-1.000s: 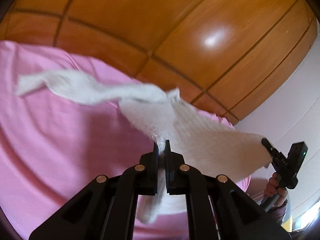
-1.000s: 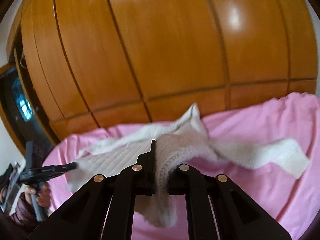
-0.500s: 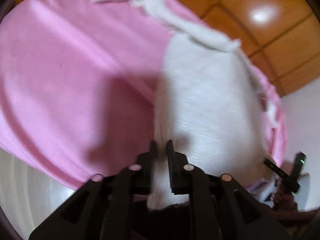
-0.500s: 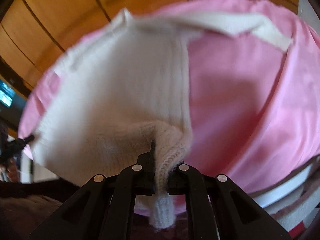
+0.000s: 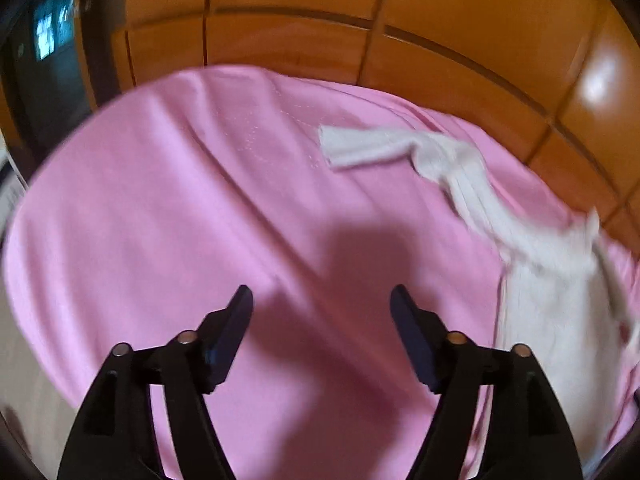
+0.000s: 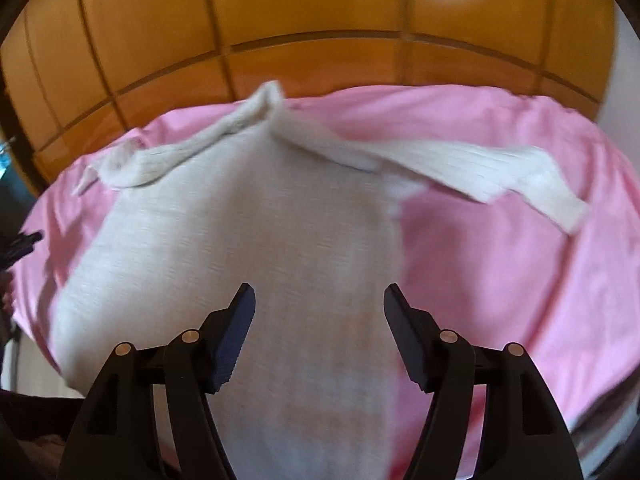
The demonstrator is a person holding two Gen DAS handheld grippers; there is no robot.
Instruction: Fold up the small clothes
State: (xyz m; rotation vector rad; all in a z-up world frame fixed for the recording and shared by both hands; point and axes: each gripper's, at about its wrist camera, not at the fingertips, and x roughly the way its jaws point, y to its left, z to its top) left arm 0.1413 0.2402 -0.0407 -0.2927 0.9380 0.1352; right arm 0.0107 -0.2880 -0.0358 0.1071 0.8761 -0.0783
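One white sweater (image 6: 248, 248) flat on pink sheet (image 6: 500, 280), body toward near edge, two sleeves spread toward far edge by wood panels (image 6: 320, 20). Step judged: laid out, released, first fold not begun. Right gripper (image 6: 319, 300) jaws just opened wide over hem, nothing gripped. Left gripper (image 5: 321, 300) likewise just opened, empty, over bare sheet beside sweater. Next: regrip sleeve or side edge, fold inward.
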